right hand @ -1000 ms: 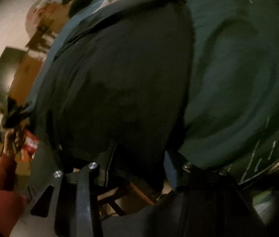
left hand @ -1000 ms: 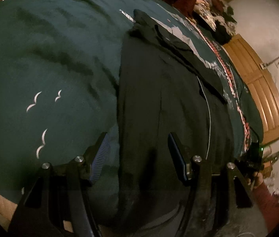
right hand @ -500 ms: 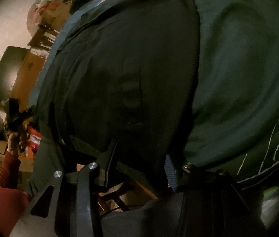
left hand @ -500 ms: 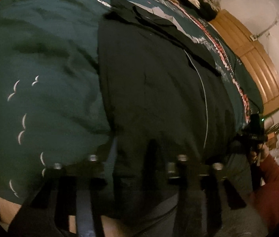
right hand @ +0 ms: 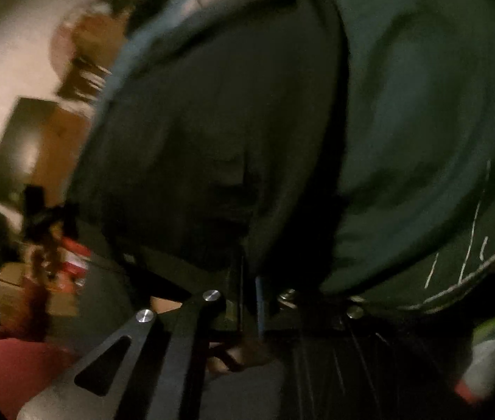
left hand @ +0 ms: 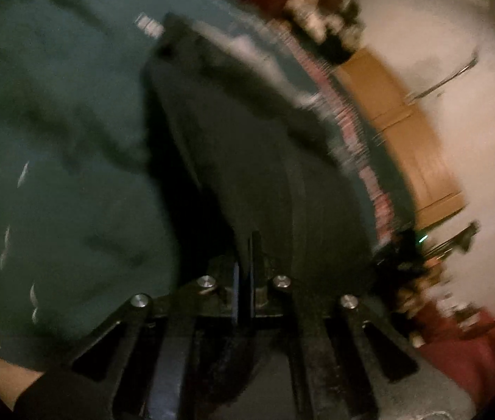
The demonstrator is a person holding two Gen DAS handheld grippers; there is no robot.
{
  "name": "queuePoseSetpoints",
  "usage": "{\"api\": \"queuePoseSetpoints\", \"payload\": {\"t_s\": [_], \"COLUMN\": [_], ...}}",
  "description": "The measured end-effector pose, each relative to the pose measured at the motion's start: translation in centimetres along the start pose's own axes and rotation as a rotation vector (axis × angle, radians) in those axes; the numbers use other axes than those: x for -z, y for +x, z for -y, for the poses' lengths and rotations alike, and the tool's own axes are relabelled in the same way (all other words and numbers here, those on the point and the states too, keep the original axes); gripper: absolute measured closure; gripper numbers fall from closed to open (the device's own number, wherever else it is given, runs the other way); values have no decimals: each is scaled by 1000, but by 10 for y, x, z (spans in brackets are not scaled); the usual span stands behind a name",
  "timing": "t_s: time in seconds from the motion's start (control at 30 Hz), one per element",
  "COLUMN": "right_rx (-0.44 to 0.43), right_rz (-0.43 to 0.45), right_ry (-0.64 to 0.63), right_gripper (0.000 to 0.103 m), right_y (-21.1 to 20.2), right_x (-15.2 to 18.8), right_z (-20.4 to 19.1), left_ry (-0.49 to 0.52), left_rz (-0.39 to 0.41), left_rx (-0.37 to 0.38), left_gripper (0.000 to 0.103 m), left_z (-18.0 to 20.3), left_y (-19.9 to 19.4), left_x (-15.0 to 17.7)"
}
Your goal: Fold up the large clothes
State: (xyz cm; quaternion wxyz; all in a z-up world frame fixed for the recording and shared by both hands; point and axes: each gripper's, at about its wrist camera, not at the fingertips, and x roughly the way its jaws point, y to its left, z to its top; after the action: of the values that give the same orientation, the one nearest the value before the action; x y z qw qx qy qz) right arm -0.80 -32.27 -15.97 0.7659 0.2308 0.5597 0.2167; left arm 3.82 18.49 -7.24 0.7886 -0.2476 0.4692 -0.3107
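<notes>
A large black garment [left hand: 247, 147] lies flat on a dark green bedspread [left hand: 55, 133]. In the left wrist view my left gripper [left hand: 244, 273] is shut on the garment's near edge, fabric pinched between the blue pads and lifted slightly. In the right wrist view the same garment [right hand: 219, 133] fills the middle, and my right gripper [right hand: 249, 280] is shut on its near hem. The green bedspread [right hand: 422, 122] lies to its right. Both views are motion-blurred.
A wooden cabinet [left hand: 404, 133] stands against a pale wall beyond the bed's far edge. Clutter [left hand: 324, 24] is piled at the bed's far end. A dark screen [right hand: 27, 147] and boxes [right hand: 37, 290] are at the left in the right wrist view.
Both grippers went from open around the garment's near edge to shut on it. The cloth now rises with them, and both views have swung and blurred.
</notes>
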Motion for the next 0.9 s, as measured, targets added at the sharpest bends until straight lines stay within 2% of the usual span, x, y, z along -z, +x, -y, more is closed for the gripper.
{"api": "queuePoseSetpoints", "payload": {"t_s": [0.17, 0.27, 0.37, 0.47, 0.53, 0.63, 0.67, 0.73, 0.77, 0.8, 0.9], "right_rx": [-158, -224, -283, -285, -244, -146, -120, -63, -36, 8, 60], "right_rz": [105, 156, 214, 276, 305, 317, 314, 279, 261, 244, 222], "right_ry": [4, 20, 41, 61, 76, 104, 115, 150, 172, 191, 186], "right_gripper": [96, 96, 97, 97, 97, 98, 98, 91, 89, 82, 80], "right_y": [-40, -55, -66, -75, -75, -61, -55, -32, -21, -8, 14], "right_x": [-15, -34, -73, -140, -185, -254, -269, -304, -314, -322, -326], "right_z": [-25, -32, -35, -29, -18, 12, 19, 47, 57, 67, 80], "left_ry": [-30, -61, -87, -105, -152, -229, -264, -302, -310, -318, -288], "left_rz": [101, 145, 179, 188, 190, 160, 147, 102, 81, 71, 104], "left_rx": [128, 158, 159, 113, 67, -28, -62, -214, -266, -288, -266], "left_gripper": [100, 100, 100, 100, 99, 85, 76, 64, 63, 63, 58], "left_z": [18, 20, 16, 5, -14, -52, -64, -90, -99, -106, -103], "left_y": [-15, -17, -16, -1, 15, 53, 63, 87, 96, 101, 95], "left_x": [-38, -69, -113, -156, -180, -207, -211, -212, -210, -207, -196]}}
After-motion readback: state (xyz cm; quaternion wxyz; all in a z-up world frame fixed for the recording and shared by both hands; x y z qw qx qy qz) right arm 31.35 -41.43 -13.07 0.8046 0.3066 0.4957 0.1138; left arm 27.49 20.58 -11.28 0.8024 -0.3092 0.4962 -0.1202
